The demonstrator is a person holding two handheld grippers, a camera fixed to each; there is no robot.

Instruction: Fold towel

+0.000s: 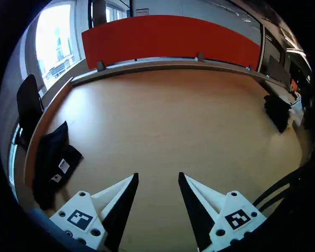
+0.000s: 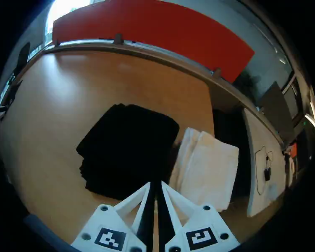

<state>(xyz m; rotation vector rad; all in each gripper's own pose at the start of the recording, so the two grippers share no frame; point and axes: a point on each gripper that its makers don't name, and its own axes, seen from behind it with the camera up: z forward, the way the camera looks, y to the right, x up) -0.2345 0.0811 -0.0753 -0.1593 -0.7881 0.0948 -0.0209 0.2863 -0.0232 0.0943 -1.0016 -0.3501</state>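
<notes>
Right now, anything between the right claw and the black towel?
Nothing visible. The right claw, shut, points straight at the black towel on the table; the white towel lies off to its side.

free: bare tabletop (image 1: 170, 126) centre | blocked: red divider (image 1: 170, 40) along far edge; black towel stack (image 2: 128, 151) touching white towels (image 2: 208, 168)

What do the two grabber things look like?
The left gripper and right gripper look alike. Each has two white, pointed, wedge-shaped fingers with black inner pads. Every finger base carries a black-and-white square marker and small round screw holes.
</notes>
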